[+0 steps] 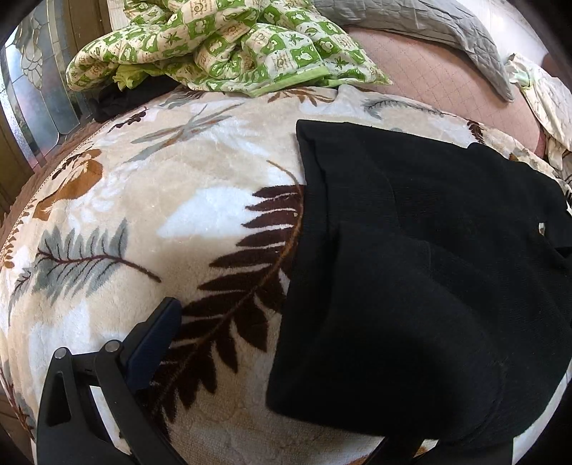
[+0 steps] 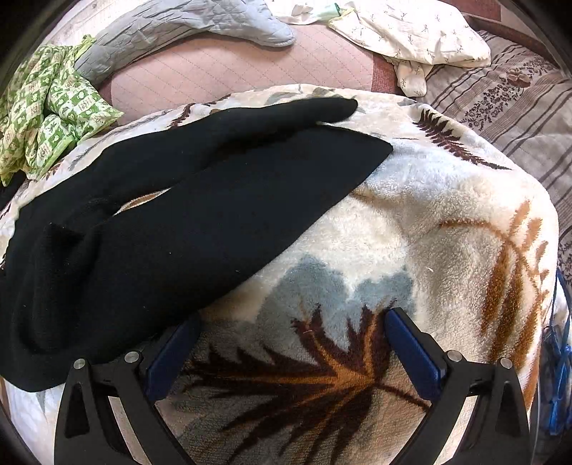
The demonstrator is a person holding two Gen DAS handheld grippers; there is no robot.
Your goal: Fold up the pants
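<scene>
Black pants [image 1: 411, 257] lie on a cream fleece blanket [image 1: 161, 221] with a leaf print. In the right wrist view the pants [image 2: 186, 214] spread from the lower left, with two legs reaching toward the upper middle. My left gripper [image 1: 286, 343] is open: its left finger [image 1: 153, 343] lies on the blanket, and its right finger is hidden under or behind the pants' waist end. My right gripper [image 2: 291, 329] is open and empty above the blanket [image 2: 411, 232], with its left finger [image 2: 171, 354] touching the pants' near edge.
A green checked quilt [image 1: 221, 46] lies bunched at the back left. A grey quilted cover [image 2: 178, 32] and a white patterned cloth [image 2: 411, 32] lie at the back on a pink mattress [image 2: 232, 75]. A striped bedspread [image 2: 518, 118] is at the right.
</scene>
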